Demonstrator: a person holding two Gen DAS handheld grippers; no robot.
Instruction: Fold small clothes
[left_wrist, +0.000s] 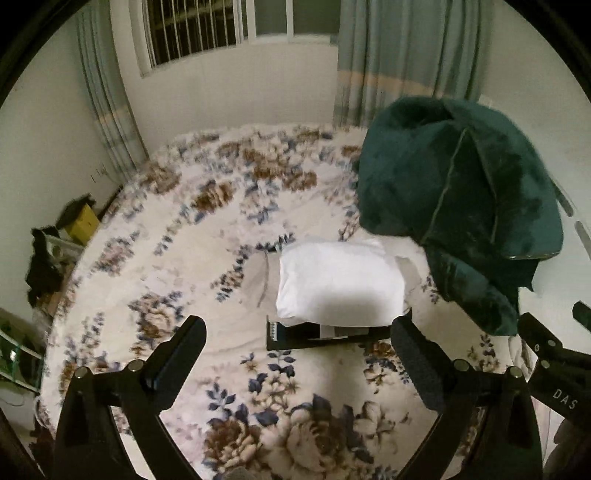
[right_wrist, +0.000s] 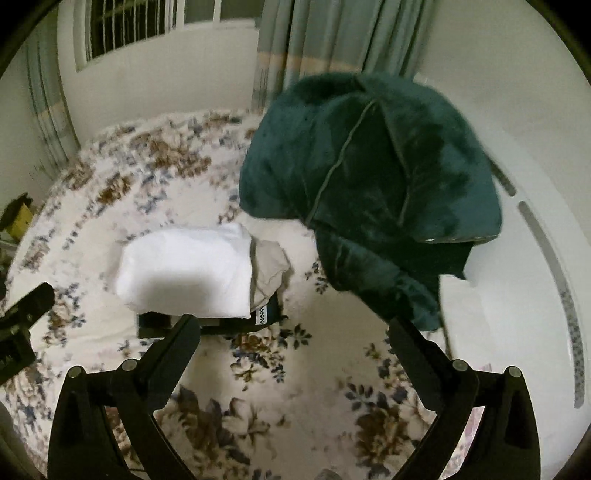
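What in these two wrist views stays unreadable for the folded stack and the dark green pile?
- Black garment under the folded white cloth: mostly covered, both views.
- Beige cloth: nearly hidden behind the white cloth, left view.
- Dark green plush pile: garment or blanket, unclear; motion blur.

The left gripper is presenting two matte black fingers, each widening into a triangular, cut-out frame. Round silver fasteners are sitting at the finger pivots. The right gripper is showing the same black construction and silver fasteners; in the left wrist view its body is displaying white lettering reading "DAS".
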